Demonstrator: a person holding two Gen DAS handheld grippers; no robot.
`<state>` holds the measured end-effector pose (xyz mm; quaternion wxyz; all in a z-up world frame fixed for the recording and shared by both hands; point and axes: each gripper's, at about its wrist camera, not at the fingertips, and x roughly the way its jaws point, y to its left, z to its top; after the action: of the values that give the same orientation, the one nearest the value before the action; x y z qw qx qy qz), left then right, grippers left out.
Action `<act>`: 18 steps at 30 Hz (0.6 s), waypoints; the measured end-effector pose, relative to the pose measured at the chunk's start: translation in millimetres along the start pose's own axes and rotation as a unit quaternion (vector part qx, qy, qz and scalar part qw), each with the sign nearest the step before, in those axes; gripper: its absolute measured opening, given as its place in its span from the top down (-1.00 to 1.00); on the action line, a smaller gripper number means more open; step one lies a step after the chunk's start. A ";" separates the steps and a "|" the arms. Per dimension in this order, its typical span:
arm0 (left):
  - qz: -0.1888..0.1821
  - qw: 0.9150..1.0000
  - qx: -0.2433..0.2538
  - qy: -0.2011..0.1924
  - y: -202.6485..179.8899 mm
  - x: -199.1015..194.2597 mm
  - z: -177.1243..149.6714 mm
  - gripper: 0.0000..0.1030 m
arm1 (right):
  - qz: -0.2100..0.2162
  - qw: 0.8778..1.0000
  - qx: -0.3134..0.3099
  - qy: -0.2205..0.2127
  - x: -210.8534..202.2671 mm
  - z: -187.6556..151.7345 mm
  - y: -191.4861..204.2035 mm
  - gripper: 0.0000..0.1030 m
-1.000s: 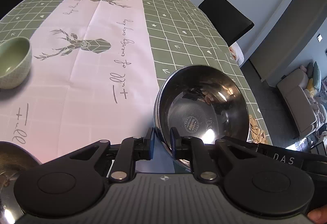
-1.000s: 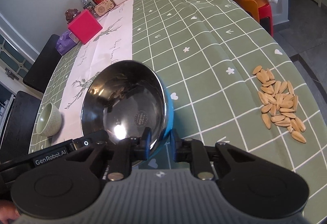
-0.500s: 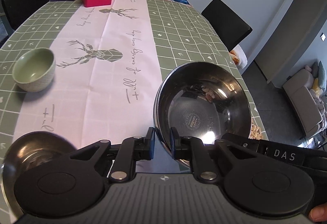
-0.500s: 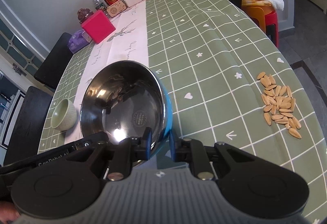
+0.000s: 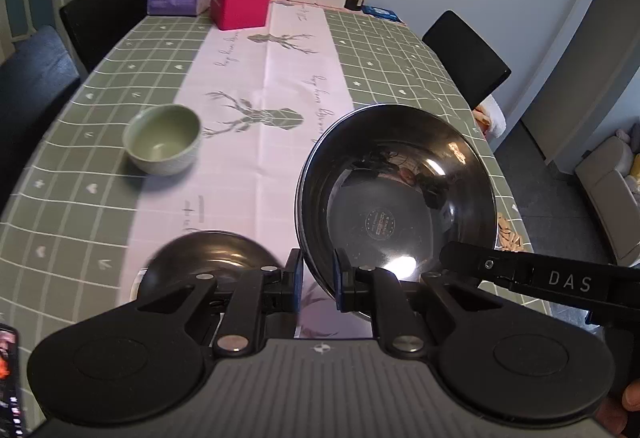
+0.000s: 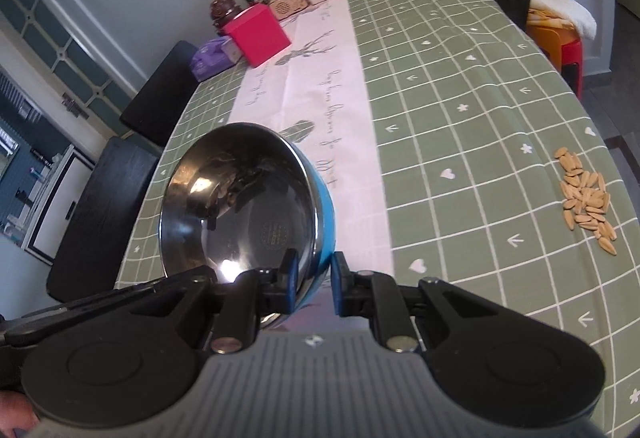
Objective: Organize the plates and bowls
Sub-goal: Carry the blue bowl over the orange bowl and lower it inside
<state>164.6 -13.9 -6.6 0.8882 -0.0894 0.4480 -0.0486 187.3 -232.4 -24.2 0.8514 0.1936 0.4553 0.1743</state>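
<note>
A large steel bowl (image 5: 400, 190) with a blue outside (image 6: 244, 206) hangs above the table. My left gripper (image 5: 317, 280) is shut on its near-left rim. My right gripper (image 6: 313, 285) is shut on its near-right rim. A second, smaller dark steel bowl (image 5: 204, 262) sits on the table just left of my left gripper. A green ceramic bowl (image 5: 163, 144) stands further off to the left, upright and empty.
The long table (image 6: 460, 98) has a green checked cloth and a pink runner. A pink box (image 5: 240, 0), tissue pack, bottles and jars line the far end. Seeds (image 6: 586, 200) lie at the right edge. Black chairs (image 5: 466, 58) stand around it.
Both grippers have lifted the large bowl up and back. The view has risen, so the green bowl and the smaller steel bowl now show more fully to the left.
</note>
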 end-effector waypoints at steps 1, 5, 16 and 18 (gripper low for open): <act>0.004 1.000 0.001 0.001 4.6 -6.4 1.7 0.69 | 0.004 1.000 -0.004 0.003 -1.2 -0.7 7.3 0.71; 0.021 1.000 0.007 0.005 23.3 -34.1 9.4 0.69 | 0.020 0.999 -0.023 0.017 -4.1 -3.9 41.3 0.71; 0.054 0.997 0.002 0.059 75.7 -62.7 10.6 0.68 | 0.041 0.993 -0.083 0.075 7.1 -11.8 116.5 0.71; 0.059 0.996 0.004 0.068 81.9 -62.0 9.3 0.68 | 0.039 0.991 -0.087 0.090 14.1 -14.1 122.4 0.71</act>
<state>135.7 77.8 31.1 0.8573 -0.0558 0.5118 -0.0039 168.0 -117.6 18.4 0.8128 0.1202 0.5055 0.2633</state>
